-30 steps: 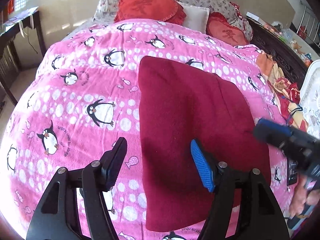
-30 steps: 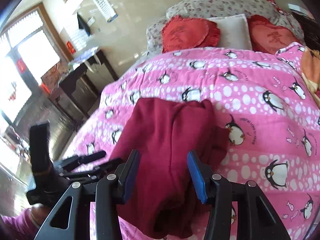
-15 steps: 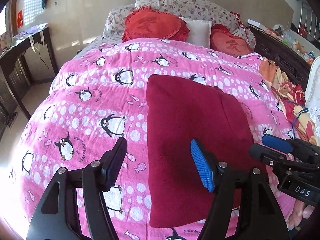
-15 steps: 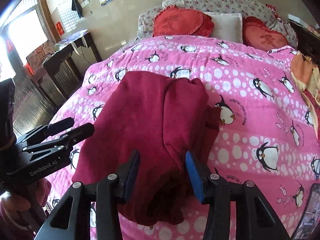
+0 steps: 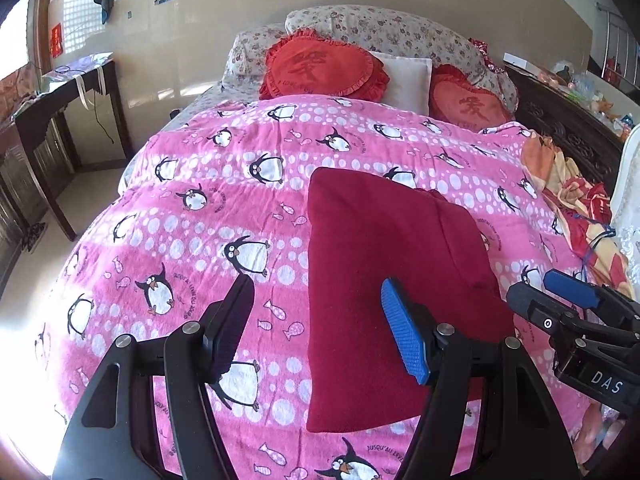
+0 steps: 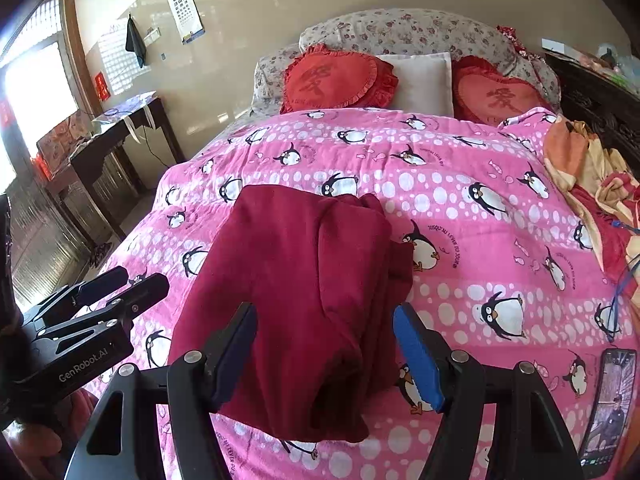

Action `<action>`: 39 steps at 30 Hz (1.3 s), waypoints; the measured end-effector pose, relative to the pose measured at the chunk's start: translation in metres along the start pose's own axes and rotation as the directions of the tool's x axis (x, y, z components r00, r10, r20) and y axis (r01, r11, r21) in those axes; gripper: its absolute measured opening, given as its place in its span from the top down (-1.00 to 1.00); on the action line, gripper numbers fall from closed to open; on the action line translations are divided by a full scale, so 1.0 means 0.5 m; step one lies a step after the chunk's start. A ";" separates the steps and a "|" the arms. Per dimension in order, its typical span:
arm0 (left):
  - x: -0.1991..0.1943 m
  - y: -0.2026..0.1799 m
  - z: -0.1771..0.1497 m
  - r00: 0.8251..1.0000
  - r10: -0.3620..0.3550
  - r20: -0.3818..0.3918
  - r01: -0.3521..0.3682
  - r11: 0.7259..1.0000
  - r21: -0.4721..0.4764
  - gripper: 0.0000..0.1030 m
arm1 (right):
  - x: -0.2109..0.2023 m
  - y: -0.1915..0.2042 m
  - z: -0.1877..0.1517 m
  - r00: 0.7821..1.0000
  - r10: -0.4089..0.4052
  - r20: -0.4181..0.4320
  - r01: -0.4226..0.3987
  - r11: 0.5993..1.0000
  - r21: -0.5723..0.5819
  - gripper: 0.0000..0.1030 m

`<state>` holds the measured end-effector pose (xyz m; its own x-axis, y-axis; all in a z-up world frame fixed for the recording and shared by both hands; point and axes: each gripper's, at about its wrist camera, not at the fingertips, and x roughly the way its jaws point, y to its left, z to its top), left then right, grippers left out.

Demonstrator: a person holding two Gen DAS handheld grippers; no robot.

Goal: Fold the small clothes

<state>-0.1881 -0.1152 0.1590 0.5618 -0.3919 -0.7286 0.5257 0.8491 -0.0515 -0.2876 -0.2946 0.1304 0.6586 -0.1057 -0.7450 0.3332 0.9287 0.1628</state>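
A dark red folded garment (image 5: 392, 248) (image 6: 296, 264) lies flat on the pink penguin blanket (image 5: 208, 248) (image 6: 480, 240), with a thicker bunched fold along its right side. My left gripper (image 5: 316, 282) hovers open above the garment's left edge, nothing between its fingers; it also shows in the right wrist view (image 6: 140, 280). My right gripper (image 6: 324, 308) hangs over the garment's near end with its jaws opening. The cloth lies below them and the pads do not press on it. The left wrist view shows this gripper (image 5: 534, 286) beside the garment's right edge.
Red heart cushions (image 5: 324, 66) (image 6: 496, 96) and floral pillows (image 5: 384, 28) lie at the head of the bed. An orange and red floral cloth (image 6: 588, 184) is heaped on the right. A phone (image 6: 608, 404) lies at the near right. A dark desk (image 5: 60, 108) stands to the left.
Both grippers have drawn back and up from the garment, so more of the bed shows. The right gripper's jaws have spread wider. The garment stays folded in place.
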 end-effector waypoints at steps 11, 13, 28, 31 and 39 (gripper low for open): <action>-0.057 -0.017 -0.015 0.997 0.007 0.076 -0.010 0.999 0.041 -0.29 | -0.034 0.013 -0.022 1.000 -0.019 0.015 0.019 1.000 0.012 -0.32; -0.059 -0.019 -0.018 0.997 0.001 0.081 -0.005 0.999 0.048 -0.29 | -0.039 0.014 -0.024 0.999 -0.023 0.022 0.023 1.000 0.012 -0.33; -0.037 -0.015 -0.011 0.997 0.017 0.075 -0.024 0.996 0.085 -0.29 | 0.013 0.018 -0.002 1.000 0.001 0.015 -0.001 1.000 0.004 -0.33; -0.036 -0.018 -0.014 0.997 0.010 0.074 -0.017 0.996 0.093 -0.29 | 0.019 0.018 0.000 1.000 -0.004 0.009 0.004 1.000 -0.001 -0.34; -0.036 -0.030 -0.027 0.997 -0.014 0.076 0.005 0.994 0.112 -0.29 | 0.022 0.017 0.000 1.000 -0.016 0.021 0.017 1.000 -0.021 -0.34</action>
<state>-0.2148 -0.1161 0.1639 0.6014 -0.4292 -0.6739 0.5966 0.8023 0.0214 -0.2776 -0.2880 0.1236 0.6674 -0.1283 -0.7336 0.3301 0.9340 0.1370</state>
